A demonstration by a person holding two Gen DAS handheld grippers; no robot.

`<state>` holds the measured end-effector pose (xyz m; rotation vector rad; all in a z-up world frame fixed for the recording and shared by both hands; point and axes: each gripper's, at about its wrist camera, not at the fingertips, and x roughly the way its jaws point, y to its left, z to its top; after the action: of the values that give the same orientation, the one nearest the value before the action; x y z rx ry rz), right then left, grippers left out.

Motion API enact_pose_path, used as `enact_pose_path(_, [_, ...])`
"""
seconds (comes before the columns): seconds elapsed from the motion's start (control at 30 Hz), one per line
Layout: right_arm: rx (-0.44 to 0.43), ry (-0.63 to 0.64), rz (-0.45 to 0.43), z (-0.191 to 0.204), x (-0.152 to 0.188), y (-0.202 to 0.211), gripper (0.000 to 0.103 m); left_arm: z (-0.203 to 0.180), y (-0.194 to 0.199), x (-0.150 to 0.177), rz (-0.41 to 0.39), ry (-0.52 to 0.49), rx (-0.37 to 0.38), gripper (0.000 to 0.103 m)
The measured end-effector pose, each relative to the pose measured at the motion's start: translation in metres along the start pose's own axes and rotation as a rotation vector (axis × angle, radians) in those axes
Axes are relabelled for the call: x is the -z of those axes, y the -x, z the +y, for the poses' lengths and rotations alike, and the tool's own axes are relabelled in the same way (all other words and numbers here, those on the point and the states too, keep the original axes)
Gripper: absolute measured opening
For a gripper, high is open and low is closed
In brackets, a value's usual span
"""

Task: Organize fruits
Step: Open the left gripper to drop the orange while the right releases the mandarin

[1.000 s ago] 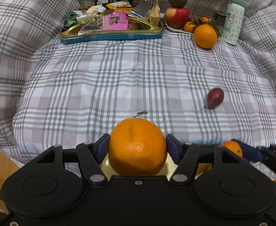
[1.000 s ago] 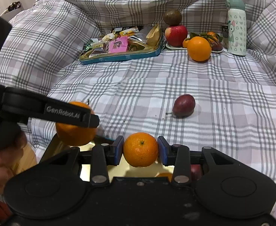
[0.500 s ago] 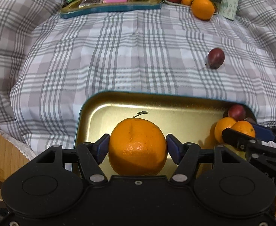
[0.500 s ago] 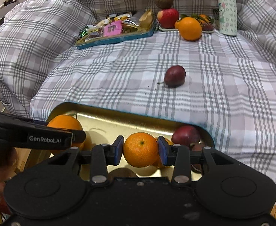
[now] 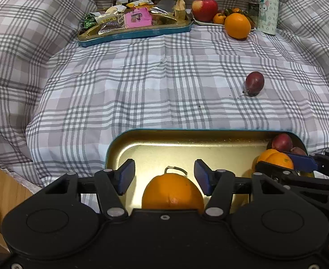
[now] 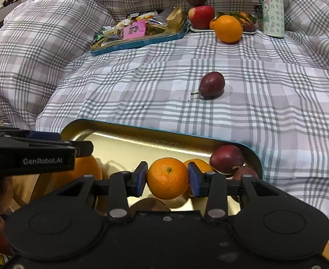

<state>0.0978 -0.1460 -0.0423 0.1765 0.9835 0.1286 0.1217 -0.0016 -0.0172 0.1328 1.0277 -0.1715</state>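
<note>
My left gripper (image 5: 164,177) is open over the gold tray (image 5: 187,143), and the big orange (image 5: 172,190) lies in the tray below and behind its blue pads, free of them. My right gripper (image 6: 167,178) is shut on a small orange (image 6: 167,177) and holds it over the tray's (image 6: 128,139) right part. Beside it in the tray lie another orange (image 6: 200,164) and two dark red fruits (image 6: 226,159). A dark red passion fruit (image 6: 211,84) lies loose on the checked bedspread beyond the tray.
At the back stand a blue tray of snack packets (image 5: 133,22), a white plate (image 6: 209,29) with an apple (image 5: 203,9) and a brown fruit on top, a loose orange (image 5: 237,25) and a patterned bottle (image 5: 267,9). Bedspread folds rise around. Wood shows at lower left (image 5: 0,192).
My left gripper has opened and let go of the big orange, which now sits lower in the tray. My right gripper has lowered its small orange closer to the tray fruits.
</note>
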Motion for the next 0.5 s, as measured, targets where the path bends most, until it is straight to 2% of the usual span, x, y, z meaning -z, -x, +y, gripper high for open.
enact_pose_path(0.5, [0.007,0.025,-0.005,0.004,-0.011,-0.007,0.041,0.001,-0.004,-0.001,0.045,0.042,0.008,0.061])
